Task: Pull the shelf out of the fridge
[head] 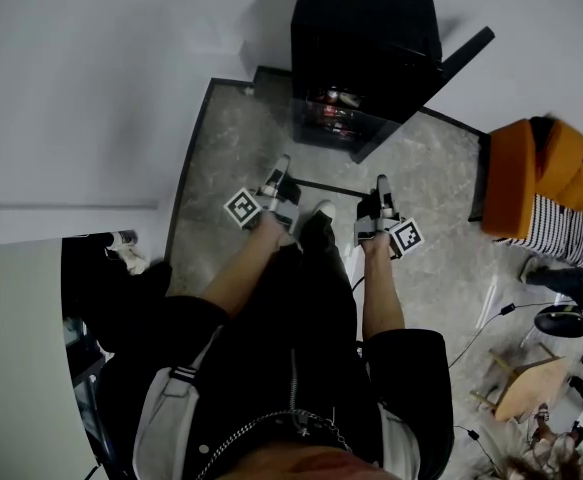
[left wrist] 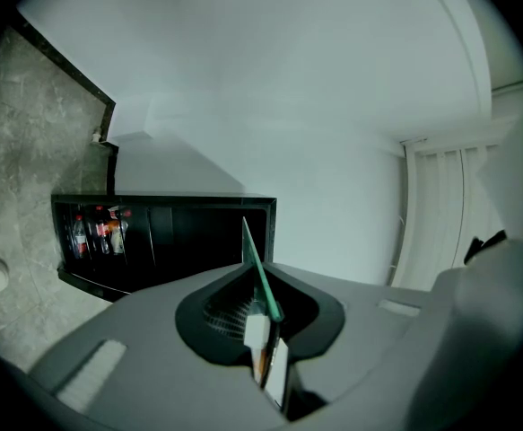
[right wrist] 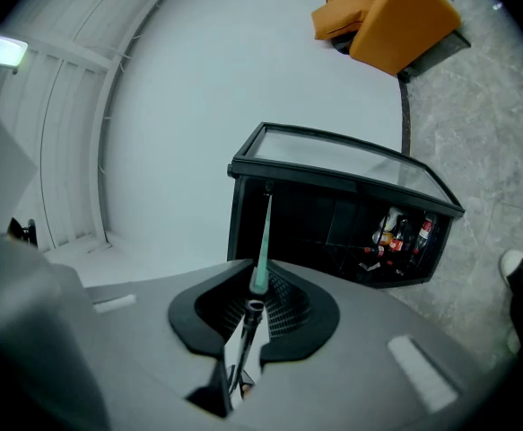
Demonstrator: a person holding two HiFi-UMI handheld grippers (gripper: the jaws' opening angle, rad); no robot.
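The black mini fridge (head: pixel 363 48) stands open against the white wall, with bottles (head: pixel 336 103) inside; the same fridge (left wrist: pixel 167 241) (right wrist: pixel 333 232) shows in both gripper views. The glass shelf (head: pixel 329 187) is outside the fridge, held level between my two hands and seen edge-on as a thin dark line. My left gripper (head: pixel 282 171) is shut on its left end, my right gripper (head: pixel 382 184) on its right end. In the left gripper view the greenish shelf edge (left wrist: pixel 259 277) runs out from the closed jaws of the left gripper (left wrist: pixel 265 330). The right gripper (right wrist: pixel 248 317) clamps the shelf edge (right wrist: pixel 263 236) the same way.
The fridge door (head: pixel 463 52) swings out to the right. An orange armchair (head: pixel 536 168) with a striped cushion stands at the right wall. Cables and shoes lie on the grey stone floor (head: pixel 231 158) at the right. A white counter (head: pixel 16 348) is at my lower left.
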